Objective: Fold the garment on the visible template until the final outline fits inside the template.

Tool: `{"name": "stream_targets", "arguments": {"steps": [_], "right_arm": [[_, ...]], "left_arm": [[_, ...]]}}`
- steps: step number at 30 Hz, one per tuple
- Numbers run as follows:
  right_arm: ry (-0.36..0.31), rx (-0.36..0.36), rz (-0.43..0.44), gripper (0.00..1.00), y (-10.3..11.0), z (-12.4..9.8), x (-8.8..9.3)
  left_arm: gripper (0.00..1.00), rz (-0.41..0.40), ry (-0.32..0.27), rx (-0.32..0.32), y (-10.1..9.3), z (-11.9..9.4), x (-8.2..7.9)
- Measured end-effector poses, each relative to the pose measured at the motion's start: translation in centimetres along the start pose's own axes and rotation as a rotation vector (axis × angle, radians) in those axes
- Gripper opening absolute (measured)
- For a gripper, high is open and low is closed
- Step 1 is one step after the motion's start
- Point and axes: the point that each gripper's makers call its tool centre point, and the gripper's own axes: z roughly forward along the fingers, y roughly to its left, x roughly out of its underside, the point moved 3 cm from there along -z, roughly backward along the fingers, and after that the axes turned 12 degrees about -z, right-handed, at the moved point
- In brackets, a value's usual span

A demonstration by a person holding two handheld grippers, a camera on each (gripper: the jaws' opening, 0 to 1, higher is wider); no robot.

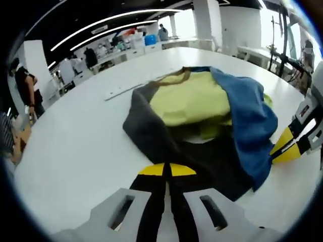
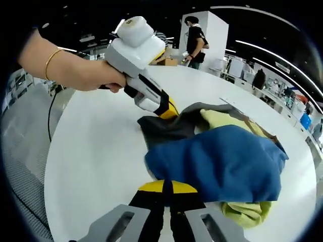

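Observation:
A crumpled garment (image 1: 202,101) with dark grey, yellow-green and blue panels lies on the white table (image 1: 70,151). My left gripper (image 1: 166,170) has its jaws together on the dark grey edge (image 1: 151,136) nearest me. From the right, my right gripper (image 1: 283,148) pinches the blue panel (image 1: 250,111), which is folded over the yellow part. In the right gripper view, my right gripper (image 2: 166,186) is shut on the blue fabric (image 2: 217,161). A hand (image 2: 96,75) holds my left gripper (image 2: 170,110) at the dark grey corner (image 2: 161,126).
A thin pale strip (image 1: 121,92) lies on the table beyond the garment. The table's rounded edge (image 2: 50,166) drops to grey floor on the left. People (image 2: 194,38) and desks (image 1: 131,50) stand well behind the table.

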Motion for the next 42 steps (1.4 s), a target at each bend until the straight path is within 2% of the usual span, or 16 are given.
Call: {"name": "stream_targets", "arguments": {"steps": [1,2,5,7,12,14,16,21,28,35,38,40,42], "right_arm": [[-0.015,0.006,0.004,0.0,-0.2,-0.3,-0.3],[-0.029,0.013,0.005,0.0,-0.5,-0.6,-0.6],[-0.101,0.023,0.042,0.0,-1.4,-1.9,-2.0],[-0.12,0.041,0.051,0.0,-2.2,-2.8,-2.3],[-0.163,0.138,0.08,0.0,-5.3,-5.0,-2.8],[-0.169,0.188,0.099,0.0,-6.9,-6.0,-2.7],[-0.173,0.224,0.105,0.0,-8.1,-6.9,-2.6],[-0.146,0.345,0.133,0.0,-11.8,-9.5,-1.2],[-0.106,0.441,0.161,0.0,-14.5,-11.7,0.9],[-0.082,0.556,0.215,0.0,-17.4,-14.0,2.8],[-0.033,0.622,0.296,0.0,-18.5,-15.0,4.8],[0.013,0.673,0.311,0.0,-19.1,-15.7,6.2],[0.023,0.696,0.345,0.0,-19.6,-16.1,7.3]], "left_arm": [[0.0,-0.072,0.002,0.015,0.1,-0.1,0.1],[0.0,-0.099,-0.004,0.023,0.3,-0.2,0.1],[0.0,-0.066,-0.014,0.069,0.6,-0.7,-0.4],[0.0,-0.007,-0.02,0.103,0.5,-1.1,-0.8],[0.0,-0.003,-0.035,0.073,2.0,-1.8,-1.8],[0.0,0.015,-0.048,0.048,2.6,-2.1,-2.4],[0.0,0.0,-0.051,0.032,3.3,-2.3,-2.6],[0.0,-0.037,-0.051,-0.029,5.3,-2.7,-2.6],[0.0,-0.063,-0.048,-0.108,7.2,-3.2,-2.5],[0.0,-0.067,-0.033,-0.144,8.3,-2.6,-2.5],[0.0,-0.072,-0.022,-0.158,8.8,-2.3,-2.5],[0.0,-0.072,-0.014,-0.17,9.1,-2.1,-2.4],[0.0,-0.068,-0.005,-0.186,9.6,-2.1,-2.3]]}}
